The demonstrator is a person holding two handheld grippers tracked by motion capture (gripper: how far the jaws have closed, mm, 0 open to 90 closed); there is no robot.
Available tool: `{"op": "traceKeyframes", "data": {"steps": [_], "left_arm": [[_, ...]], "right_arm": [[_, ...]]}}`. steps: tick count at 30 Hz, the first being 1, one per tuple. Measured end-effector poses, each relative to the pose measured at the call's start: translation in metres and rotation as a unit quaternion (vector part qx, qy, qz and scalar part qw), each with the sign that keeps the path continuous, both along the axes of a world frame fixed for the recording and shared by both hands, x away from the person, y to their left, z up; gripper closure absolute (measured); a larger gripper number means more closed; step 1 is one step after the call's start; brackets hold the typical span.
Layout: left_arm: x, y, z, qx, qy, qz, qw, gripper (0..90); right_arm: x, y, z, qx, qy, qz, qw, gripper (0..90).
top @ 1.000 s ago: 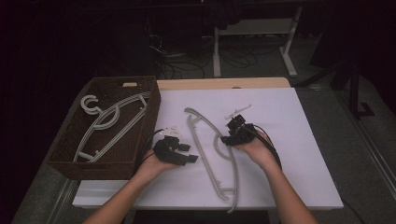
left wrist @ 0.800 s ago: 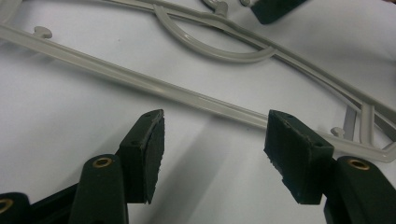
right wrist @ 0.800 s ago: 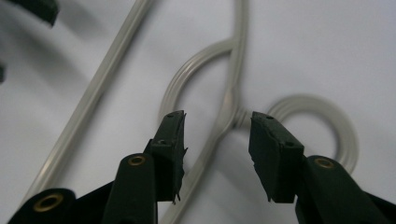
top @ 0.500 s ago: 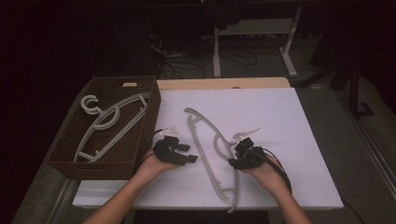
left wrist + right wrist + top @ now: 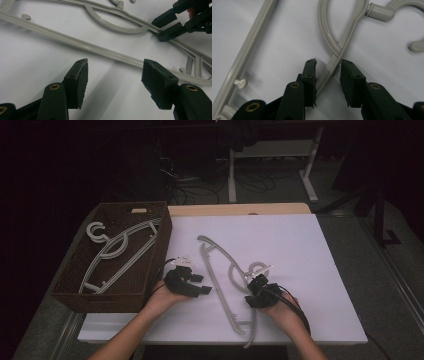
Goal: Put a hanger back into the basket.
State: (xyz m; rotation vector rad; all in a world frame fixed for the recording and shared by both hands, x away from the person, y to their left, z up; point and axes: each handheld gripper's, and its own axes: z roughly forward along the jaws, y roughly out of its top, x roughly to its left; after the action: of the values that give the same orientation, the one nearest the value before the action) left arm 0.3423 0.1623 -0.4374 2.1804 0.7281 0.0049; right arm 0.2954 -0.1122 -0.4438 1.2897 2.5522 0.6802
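Observation:
A grey plastic hanger point(image 5: 212, 275) lies flat on the white table point(image 5: 320, 270), its hook point(image 5: 257, 268) pointing right. My right gripper point(image 5: 255, 284) is down on its curved shoulder arm just below the hook. In the right gripper view the jaws point(image 5: 328, 65) straddle that arm point(image 5: 337, 50) and have just been closing. A thin gap remains at the right pad point(image 5: 350, 77), so the gripper is open. My left gripper point(image 5: 202, 285) rests on the table left of the hanger. It point(image 5: 113, 72) is open with nothing between its pads, and the straight bar point(image 5: 75, 43) runs just beyond its tips.
A dark wicker basket point(image 5: 162, 245) stands at the table's left edge with more grey hangers point(image 5: 120, 252) inside. Beyond the table, a desk frame and cables stand on the dark floor. The other gripper point(image 5: 175, 22) appears at the top right of the left gripper view.
My right hand has moved toward the near edge and down onto the hanger, and its jaws have narrowed around the shoulder arm. The left hand has stayed still.

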Motion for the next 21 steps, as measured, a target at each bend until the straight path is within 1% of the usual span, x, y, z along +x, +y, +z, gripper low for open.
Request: {"op": "traceKeyframes", "data": {"steps": [3,6,10,13,16,18,19,20,21], "left_arm": [[0.000,0.000,0.000,0.000,0.000,-0.001,1.0000,38.0],[0.000,0.000,0.000,0.001,0.000,0.000,1.0000,38.0],[0.000,0.001,0.001,0.000,-0.001,-0.001,1.0000,38.0],[0.000,0.000,0.002,-0.002,-0.004,0.000,1.0000,38.1],[0.000,0.000,0.003,-0.005,-0.005,0.000,1.0000,38.4],[-0.001,0.000,0.003,-0.006,-0.005,0.000,1.0000,38.5],[-0.001,0.000,0.003,-0.005,-0.006,0.000,1.0000,38.5],[0.000,0.000,0.003,-0.005,-0.005,-0.001,1.0000,38.5],[0.000,0.000,0.003,-0.005,-0.005,-0.001,1.0000,38.5]], "right_arm": [[0.002,-0.002,0.000,0.004,0.005,0.002,1.0000,67.2],[0.005,-0.006,0.001,0.006,0.010,0.002,0.9999,71.1],[0.011,-0.014,0.001,0.003,0.010,0.010,0.9999,74.8],[0.015,-0.020,0.002,-0.009,0.005,0.015,0.9998,77.6],[0.021,-0.030,0.002,-0.022,-0.003,0.026,0.9994,80.4],[0.026,-0.039,0.003,-0.031,-0.007,0.041,0.9987,80.3],[0.029,-0.042,0.003,-0.034,-0.010,0.043,0.9984,80.4],[0.032,-0.045,0.003,-0.041,-0.016,0.056,0.9975,80.4],[0.035,-0.048,0.003,-0.040,-0.019,0.066,0.9968,80.4]]}}
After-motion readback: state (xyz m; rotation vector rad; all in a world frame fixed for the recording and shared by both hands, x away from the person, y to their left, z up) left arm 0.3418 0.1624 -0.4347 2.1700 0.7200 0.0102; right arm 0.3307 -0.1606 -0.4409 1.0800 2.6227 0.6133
